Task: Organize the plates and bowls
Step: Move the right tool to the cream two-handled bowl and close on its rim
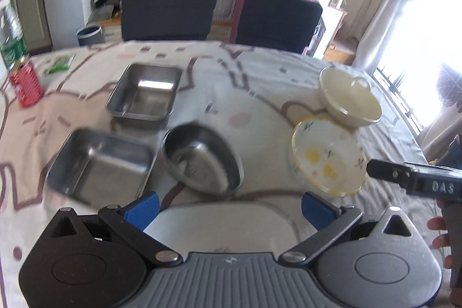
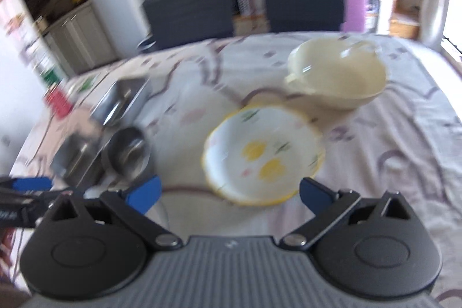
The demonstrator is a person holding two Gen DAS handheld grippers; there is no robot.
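My left gripper (image 1: 229, 204) is open and holds nothing. It hangs over the near rim of a white plate (image 1: 219, 224). Beyond it stand a round steel bowl (image 1: 202, 160), a near steel tray (image 1: 98, 166) and a far steel tray (image 1: 144, 94). To the right are a flowered bowl with a yellow rim (image 1: 326, 158) and a cream bowl (image 1: 349, 97). My right gripper (image 2: 229, 188) is open and empty, just short of the flowered bowl (image 2: 262, 155). The cream bowl (image 2: 337, 77) lies behind it, and the steel bowl (image 2: 127, 155) to the left.
A patterned cloth (image 1: 260, 82) covers the table. A red can (image 1: 26, 82) stands at its far left. Two dark chairs (image 1: 170, 10) face the far edge. One finger (image 1: 384, 172) of the right gripper reaches in beside the flowered bowl. The right wrist view is blurred.
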